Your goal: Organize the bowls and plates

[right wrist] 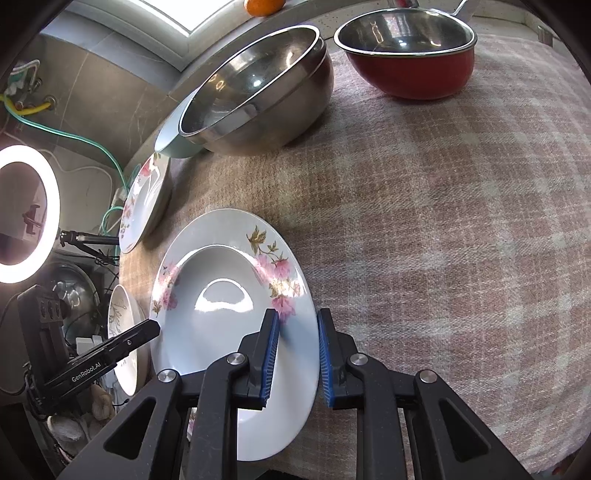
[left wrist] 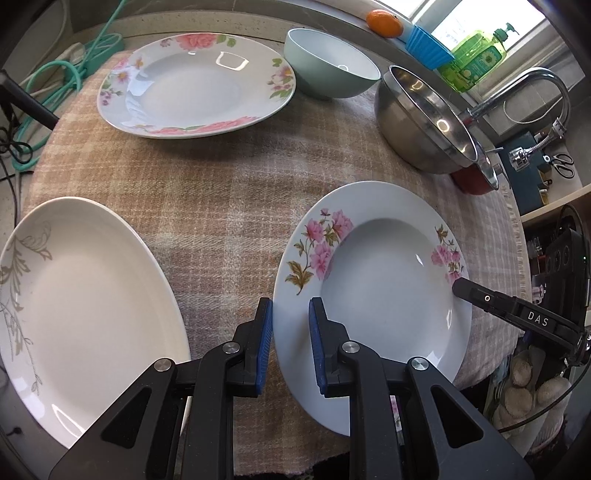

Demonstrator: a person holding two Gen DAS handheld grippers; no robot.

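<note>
In the left view, a white plate (left wrist: 85,295) lies at the lower left on the checked cloth (left wrist: 221,192) that covers the bench (left wrist: 236,22). At the upper left is a big plate (left wrist: 192,85) with pink roses round its edge. It lies flat and well apart from the white plate.

At the bottom middle we see our left tongs (left wrist: 290,306). They are clenched on the left rim of the pink plate (left wrist: 380,295), with the rim between the blue pads. This deep plate with pink flowers fills the lower right of the view, just beside the white plate but not touching it.

Up top, right of the big plate, stands a green bowl (left wrist: 332,62). Next to it is a steel bowl (left wrist: 424,118), and a red bowl (left wrist: 476,184) peeks out from behind that. An orange (left wrist: 384,22) sits on the sill above them. A tap (left wrist: 535,85) bends over at the far right.

In the right view, the pink plate is in the lower middle. Our right tongs (right wrist: 295,317) are clenched on its right rim, so both tongs are grasping the same plate from each side. The steel bowl is at the top middle and the red bowl at the upper right.
</note>
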